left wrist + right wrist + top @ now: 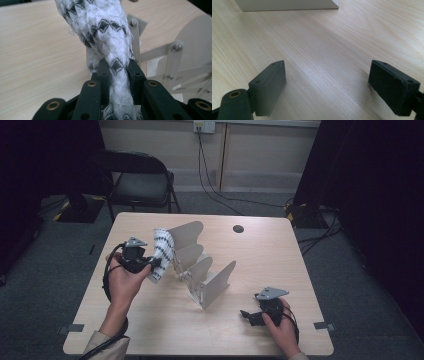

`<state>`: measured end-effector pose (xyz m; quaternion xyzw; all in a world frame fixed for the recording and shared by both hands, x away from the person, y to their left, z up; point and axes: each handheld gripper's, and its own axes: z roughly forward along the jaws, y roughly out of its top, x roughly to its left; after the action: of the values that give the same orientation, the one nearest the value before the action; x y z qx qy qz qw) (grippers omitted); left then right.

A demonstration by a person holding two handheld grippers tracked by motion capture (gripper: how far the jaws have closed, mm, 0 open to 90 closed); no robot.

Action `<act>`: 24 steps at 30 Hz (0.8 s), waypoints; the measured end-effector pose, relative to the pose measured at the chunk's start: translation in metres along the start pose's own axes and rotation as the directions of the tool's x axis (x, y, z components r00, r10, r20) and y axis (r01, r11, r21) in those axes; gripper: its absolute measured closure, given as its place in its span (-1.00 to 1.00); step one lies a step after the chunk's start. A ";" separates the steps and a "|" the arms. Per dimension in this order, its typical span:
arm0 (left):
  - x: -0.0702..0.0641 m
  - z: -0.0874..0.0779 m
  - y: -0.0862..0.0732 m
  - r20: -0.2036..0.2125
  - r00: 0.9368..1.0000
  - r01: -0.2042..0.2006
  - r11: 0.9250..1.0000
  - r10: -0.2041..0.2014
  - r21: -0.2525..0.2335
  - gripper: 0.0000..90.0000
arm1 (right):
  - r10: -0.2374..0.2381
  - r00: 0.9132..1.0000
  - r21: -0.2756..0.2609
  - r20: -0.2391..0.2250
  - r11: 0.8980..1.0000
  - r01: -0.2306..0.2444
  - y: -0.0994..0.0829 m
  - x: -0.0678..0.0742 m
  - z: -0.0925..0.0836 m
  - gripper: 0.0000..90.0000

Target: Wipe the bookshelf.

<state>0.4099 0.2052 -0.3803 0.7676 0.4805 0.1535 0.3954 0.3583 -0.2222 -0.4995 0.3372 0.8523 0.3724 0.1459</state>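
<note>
A black folding chair [142,182] stands beyond the wooden table [280,260]. 1 small dark round spot [238,228] sits near the table's far edge. Cables [215,190] trail from a wall socket [204,126] across grey carpet [360,285].

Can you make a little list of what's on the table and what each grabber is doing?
held thing: white cloth with black pattern, bunched up
left gripper: shut on the cloth, lifted off the table
right gripper: jaws wide apart, nothing between them, low over bare wood
rack: pale, with upright rounded dividers, mid-table
cloth and rack: cloth beside the rack's left end
</note>
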 end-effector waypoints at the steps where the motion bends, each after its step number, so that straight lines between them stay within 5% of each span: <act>1: 0.000 0.003 -0.003 0.001 1.000 -0.009 1.000 0.009 0.016 0.70 | 0.000 1.000 0.000 0.000 1.000 0.000 0.000 0.000 0.000 -0.70; 15: 0.000 0.038 -0.039 0.005 1.000 -0.005 0.989 0.005 0.149 0.71 | 0.000 1.000 0.000 -0.001 1.000 0.000 0.000 0.000 0.000 -0.70; 24: -0.001 0.050 -0.057 0.029 1.000 0.006 0.984 -0.012 0.179 0.71 | -0.002 1.000 -0.001 -0.001 1.000 0.002 0.000 0.000 0.000 -0.70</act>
<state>0.4048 0.1940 -0.4545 0.8000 0.4898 0.0964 0.3327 0.3585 -0.2219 -0.4995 0.3361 0.8525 0.3729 0.1458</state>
